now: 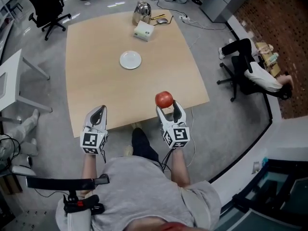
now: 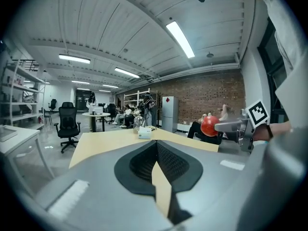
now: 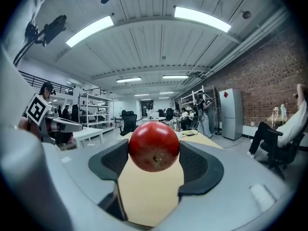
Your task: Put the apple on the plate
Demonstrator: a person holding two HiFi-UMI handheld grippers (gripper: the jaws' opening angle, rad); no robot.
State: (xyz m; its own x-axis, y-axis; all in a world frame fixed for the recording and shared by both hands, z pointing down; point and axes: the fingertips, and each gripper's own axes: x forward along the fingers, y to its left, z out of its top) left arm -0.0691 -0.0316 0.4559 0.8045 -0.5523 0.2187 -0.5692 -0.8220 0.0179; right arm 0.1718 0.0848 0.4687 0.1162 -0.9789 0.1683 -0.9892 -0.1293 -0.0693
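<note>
A red apple (image 1: pixel 164 99) hangs over the near edge of the wooden table (image 1: pixel 96 81), clamped between the pads of my right gripper (image 1: pixel 166 108). In the right gripper view the apple (image 3: pixel 154 146) fills the gap between the black pads (image 3: pixel 199 165). The white plate (image 1: pixel 130 60) lies empty at the table's middle, well beyond the apple. My left gripper (image 1: pixel 98 109) hovers at the near left edge, its jaws shut with the tips touching (image 2: pixel 156 146) and nothing held. The left gripper view shows the apple (image 2: pixel 210 125) off to the right.
A white box (image 1: pixel 144 31), a metal kettle (image 1: pixel 141 12) and a mouse (image 1: pixel 162 20) sit at the table's far side. Office chairs (image 1: pixel 48 6) stand around, and a person (image 1: pixel 262 76) sits at the right. A white desk (image 1: pixel 9 81) stands to the left.
</note>
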